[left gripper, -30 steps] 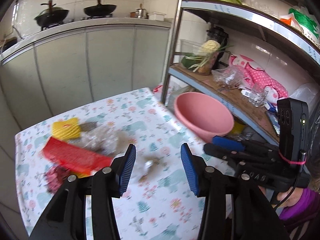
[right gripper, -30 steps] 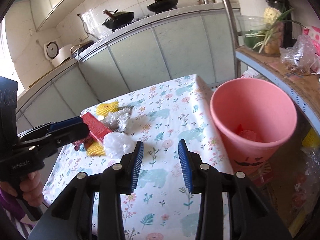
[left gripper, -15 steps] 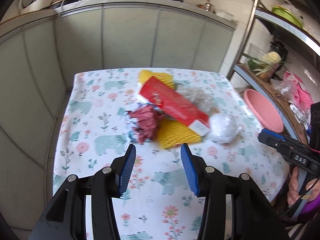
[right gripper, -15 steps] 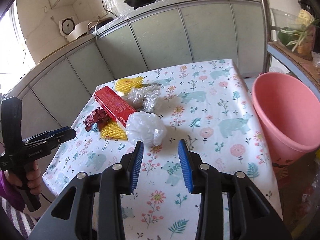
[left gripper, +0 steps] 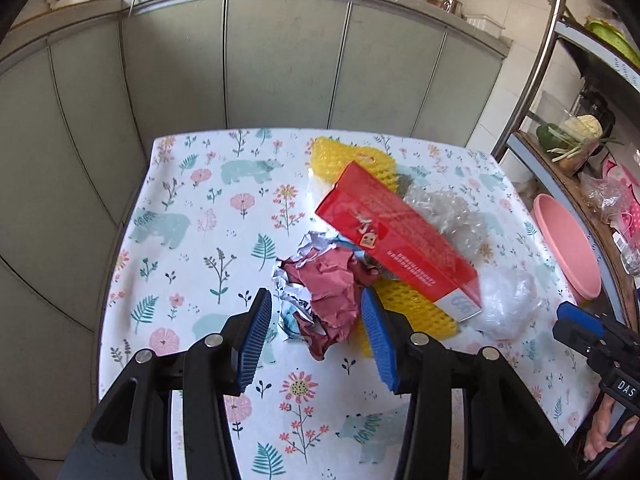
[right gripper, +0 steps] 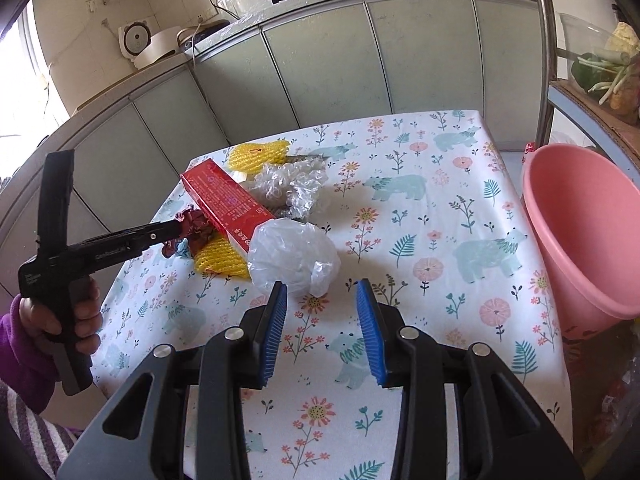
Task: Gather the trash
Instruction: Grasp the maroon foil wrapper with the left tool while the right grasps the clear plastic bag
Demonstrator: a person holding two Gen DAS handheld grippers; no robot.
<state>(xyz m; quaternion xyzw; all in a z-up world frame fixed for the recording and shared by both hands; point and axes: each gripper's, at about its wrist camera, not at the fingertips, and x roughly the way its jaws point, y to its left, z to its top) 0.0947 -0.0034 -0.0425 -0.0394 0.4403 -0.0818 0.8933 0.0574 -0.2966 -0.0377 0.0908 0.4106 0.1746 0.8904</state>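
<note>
A: What's under my tongs right now?

B: A crumpled dark-red paper wrapper [left gripper: 334, 300] with shiny silver foil [left gripper: 292, 300] creased along its edge.

A: I see it. Beside it my glossy red cardboard box [left gripper: 394, 240] catches the light, smooth-faced, lying on a yellow foam net sleeve [left gripper: 404, 308] with a rough open mesh.

B: And the clear stuff?

A: Crinkly transparent plastic film [right gripper: 292, 186], glinting, and a soft, cloudy white plastic bag [right gripper: 294, 258].

B: The table?

A: A flower-printed tablecloth [right gripper: 432, 216] with a slight sheen. My ribbed blue rubber finger pads [right gripper: 368, 330] look matt; the smooth pink plastic bucket [right gripper: 580, 232] too.
</note>
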